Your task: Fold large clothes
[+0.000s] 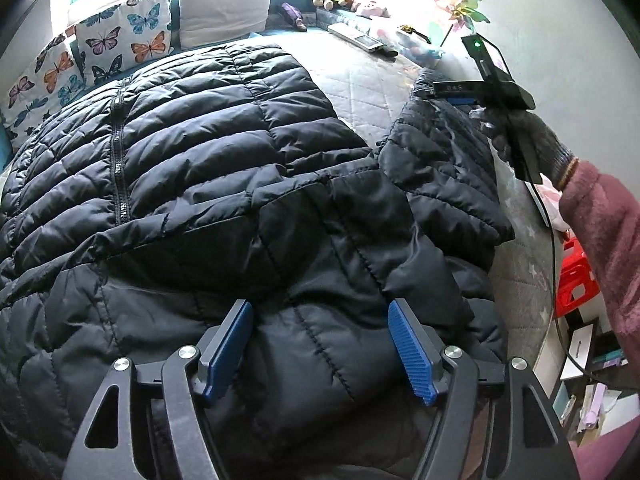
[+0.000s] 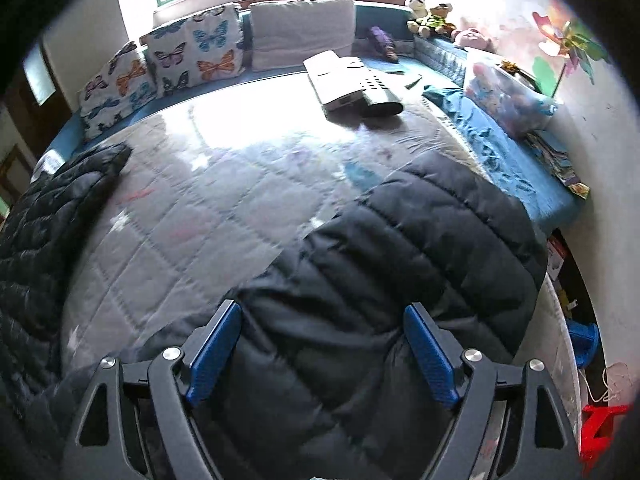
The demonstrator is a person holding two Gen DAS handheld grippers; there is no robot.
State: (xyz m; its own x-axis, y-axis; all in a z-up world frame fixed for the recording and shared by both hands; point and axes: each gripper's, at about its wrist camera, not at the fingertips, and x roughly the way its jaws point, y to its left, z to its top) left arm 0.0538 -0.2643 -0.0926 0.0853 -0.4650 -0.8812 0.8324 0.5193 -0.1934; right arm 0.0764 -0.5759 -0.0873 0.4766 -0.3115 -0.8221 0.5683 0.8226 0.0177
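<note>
Bed (image 2: pixel 208 208) | jacket (image 1: pixel 224 168) beneath both jaws | left gripper (image 1: pixel 320 348), right gripper (image 2: pixel 322 350) spread wide

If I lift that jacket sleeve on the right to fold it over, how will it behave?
Probably floppy: the sleeve already lies bent and creased on the bed, so it should droop from the right gripper. Likely light for its bulk, given the puffy quilting. Its shiny fabric may slip on the glossy cover.
</note>
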